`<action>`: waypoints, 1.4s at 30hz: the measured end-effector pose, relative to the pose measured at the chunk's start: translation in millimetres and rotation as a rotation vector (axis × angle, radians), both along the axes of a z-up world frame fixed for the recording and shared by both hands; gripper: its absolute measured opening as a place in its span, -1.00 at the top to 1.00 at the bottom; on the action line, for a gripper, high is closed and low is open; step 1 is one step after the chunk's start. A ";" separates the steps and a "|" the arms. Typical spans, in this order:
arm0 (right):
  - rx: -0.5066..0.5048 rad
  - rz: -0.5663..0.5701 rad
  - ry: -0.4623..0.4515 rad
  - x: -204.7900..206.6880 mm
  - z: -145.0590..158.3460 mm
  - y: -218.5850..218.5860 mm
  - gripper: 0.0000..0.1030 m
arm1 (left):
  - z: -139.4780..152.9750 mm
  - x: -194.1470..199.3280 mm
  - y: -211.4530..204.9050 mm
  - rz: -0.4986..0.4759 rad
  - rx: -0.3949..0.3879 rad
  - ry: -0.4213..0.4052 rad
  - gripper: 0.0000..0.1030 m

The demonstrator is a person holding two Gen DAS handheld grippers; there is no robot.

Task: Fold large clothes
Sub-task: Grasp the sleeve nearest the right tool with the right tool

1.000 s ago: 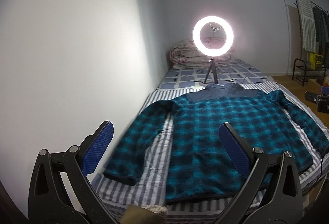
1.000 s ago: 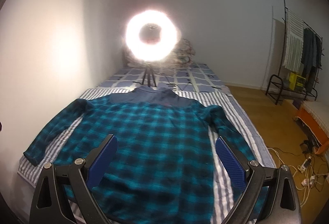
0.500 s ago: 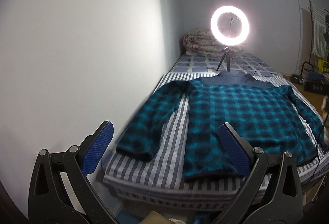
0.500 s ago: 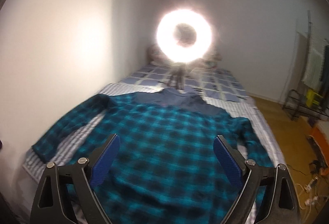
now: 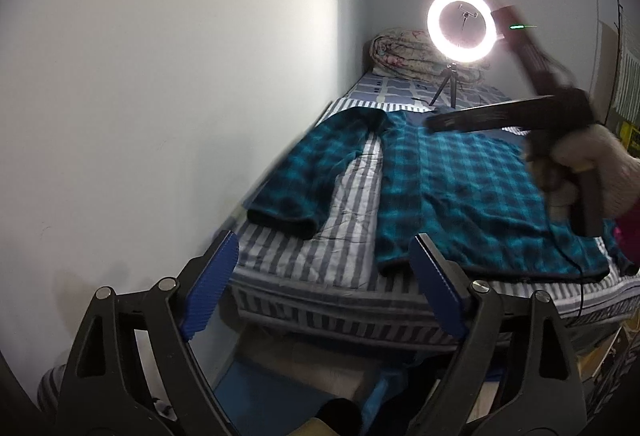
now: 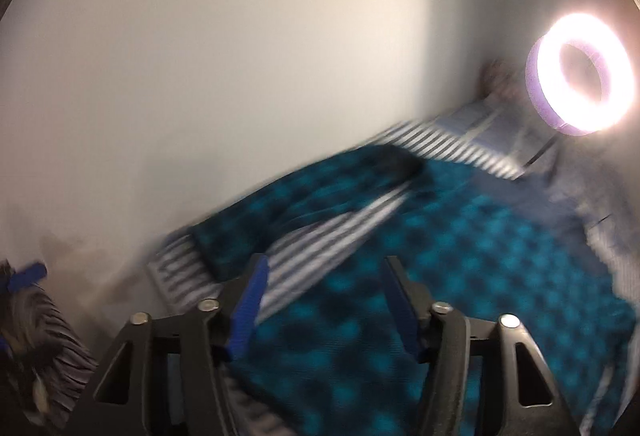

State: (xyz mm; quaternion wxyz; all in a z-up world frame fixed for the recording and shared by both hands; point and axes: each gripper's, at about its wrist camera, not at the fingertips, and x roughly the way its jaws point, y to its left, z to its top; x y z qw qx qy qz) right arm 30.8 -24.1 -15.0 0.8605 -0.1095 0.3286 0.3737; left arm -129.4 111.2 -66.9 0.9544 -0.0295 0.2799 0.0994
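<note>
Lying flat and unfolded along the bed's foot edge, the plaid shirt awaits folding, with left gripper and right gripper both spread wide, grasping nothing.

No legible text, label, brand, number or sign found in either view; the right wrist view is too motion-blurred to read anything.

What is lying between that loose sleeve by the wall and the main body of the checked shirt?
Only bare striped bedsheet separates the sleeve from the shirt body, clearest in the left wrist view.
</note>
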 end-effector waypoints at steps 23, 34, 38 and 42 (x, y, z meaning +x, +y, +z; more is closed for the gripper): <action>0.147 -0.024 0.624 97.7 -159.1 155.0 0.85 | -10.6 28.0 31.3 0.036 -0.032 0.033 -0.57; 0.295 -0.002 0.600 94.7 -106.1 93.6 0.98 | -9.1 36.4 42.3 0.065 -0.007 0.022 -0.57; 0.308 -0.040 0.614 90.1 -103.6 64.6 0.98 | -12.2 51.0 40.2 0.016 -0.045 0.056 -0.57; 0.219 -0.088 0.589 90.9 -122.2 45.9 0.98 | -19.5 85.1 40.4 -0.021 -0.114 0.109 -0.57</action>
